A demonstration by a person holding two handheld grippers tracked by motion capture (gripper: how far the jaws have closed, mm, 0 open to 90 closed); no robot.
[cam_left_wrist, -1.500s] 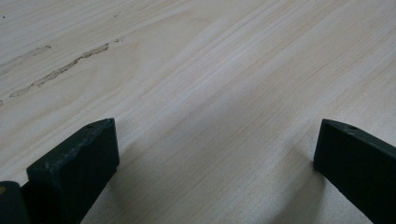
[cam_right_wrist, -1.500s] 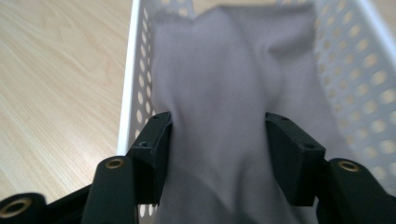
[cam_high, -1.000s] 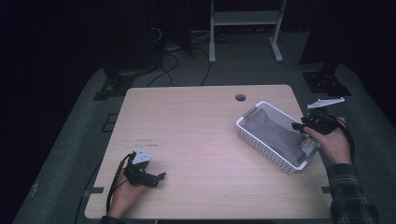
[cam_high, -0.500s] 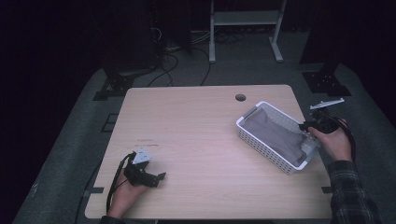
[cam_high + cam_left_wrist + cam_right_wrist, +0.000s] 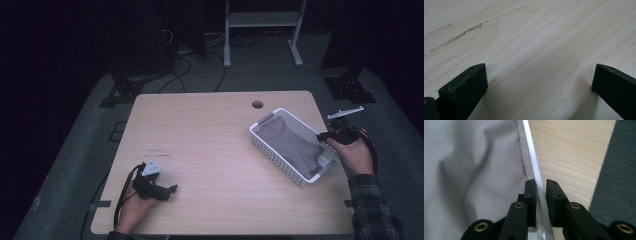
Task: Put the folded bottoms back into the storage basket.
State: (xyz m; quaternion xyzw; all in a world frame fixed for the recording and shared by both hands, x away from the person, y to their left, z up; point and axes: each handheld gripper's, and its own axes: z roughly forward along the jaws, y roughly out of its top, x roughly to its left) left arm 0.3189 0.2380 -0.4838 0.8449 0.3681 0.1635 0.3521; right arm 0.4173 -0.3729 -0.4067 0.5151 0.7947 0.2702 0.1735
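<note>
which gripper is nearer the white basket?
Right. The right gripper straddles the white basket rim, jaws just closing on it; the left gripper rests far across the table.

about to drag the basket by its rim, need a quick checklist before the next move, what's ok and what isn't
1. Right tongs straddle the rim of the white basket, one jaw inside, one outside: ok.
2. Jaws have just been closing on the rim; firm pinch: cannot tell.
3. Grey cloth lies inside the basket, none between the jaws: ok.
4. Basket sits fully on the table, close to its right edge: ok.
5. Left tongs open, resting on bare wood away from the basket: ok.
</note>
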